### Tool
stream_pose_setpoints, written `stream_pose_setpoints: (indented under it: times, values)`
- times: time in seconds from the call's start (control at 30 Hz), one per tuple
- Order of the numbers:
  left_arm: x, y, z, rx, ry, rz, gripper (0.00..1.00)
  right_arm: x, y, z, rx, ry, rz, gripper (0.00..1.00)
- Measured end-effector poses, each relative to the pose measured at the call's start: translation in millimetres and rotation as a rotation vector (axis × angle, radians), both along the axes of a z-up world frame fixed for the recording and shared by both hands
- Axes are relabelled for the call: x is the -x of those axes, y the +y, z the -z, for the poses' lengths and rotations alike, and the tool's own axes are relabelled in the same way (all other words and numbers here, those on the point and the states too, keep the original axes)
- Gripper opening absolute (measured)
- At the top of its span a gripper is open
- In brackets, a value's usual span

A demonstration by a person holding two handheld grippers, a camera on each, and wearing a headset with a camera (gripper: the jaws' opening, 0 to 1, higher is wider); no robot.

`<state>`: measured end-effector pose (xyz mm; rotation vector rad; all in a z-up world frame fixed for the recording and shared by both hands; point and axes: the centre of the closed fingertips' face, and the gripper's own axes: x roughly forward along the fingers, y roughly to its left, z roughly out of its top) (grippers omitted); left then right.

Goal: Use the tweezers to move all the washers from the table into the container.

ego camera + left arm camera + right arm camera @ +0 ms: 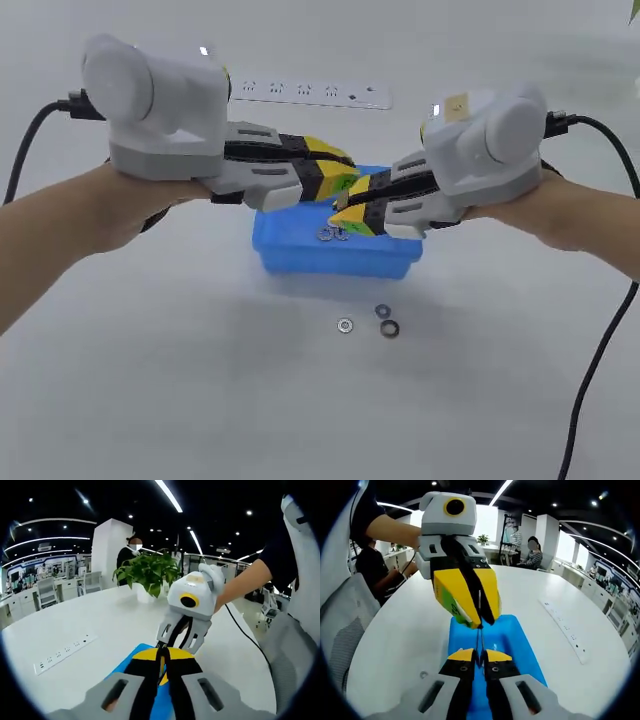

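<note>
The left gripper and the right gripper were held tip to tip, facing each other. In the right gripper view the thin metal tweezers ran straight from between the right gripper's own yellow-tipped jaws up into the left gripper's jaws. Both pairs of jaws looked closed onto the tweezers, with only that slim strip between them.

Directly beneath the meeting tips sat the blue container. A few washers lay inside it, just under the right gripper's tips. Below both grippers and on the near side of the container, three loose washers lay close together on the white table, apart from the container wall and untouched by either tool.

Beyond the grippers, past the far side of the container, a white power strip lay flat on the table. Black cables trailed away from the back of each gripper.
</note>
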<state>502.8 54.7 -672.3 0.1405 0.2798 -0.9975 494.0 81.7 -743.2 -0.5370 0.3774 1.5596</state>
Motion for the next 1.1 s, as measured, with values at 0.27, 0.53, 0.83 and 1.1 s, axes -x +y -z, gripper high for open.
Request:
stream_pose_setpoints:
  times: [0.27, 0.53, 0.83, 1.1]
  values:
    - [2.2, -4.4, -7.0, -0.012, -0.033, -0.01, 0.05, -0.8, 0.3, -5.9, -0.007, -0.013, 0.004, 0.1]
    - [4.7, -0.3, -17.3, -0.029, -0.075, -0.022, 0.05, 1.8, 1.0, -14.2, -0.01, -0.036, -0.002, 0.14]
    - [-3.6, 8.9, -41.1, -0.015, -0.122, -0.111, 0.04, -8.8, -21.4, -30.6, -0.049, -0.038, 0.091, 0.22]
    - [12.9, 0.1, -49.5, -0.03, -0.135, -0.088, 0.04, -20.2, -77.3, -43.3, -0.06, -0.158, 0.23, 0.3]
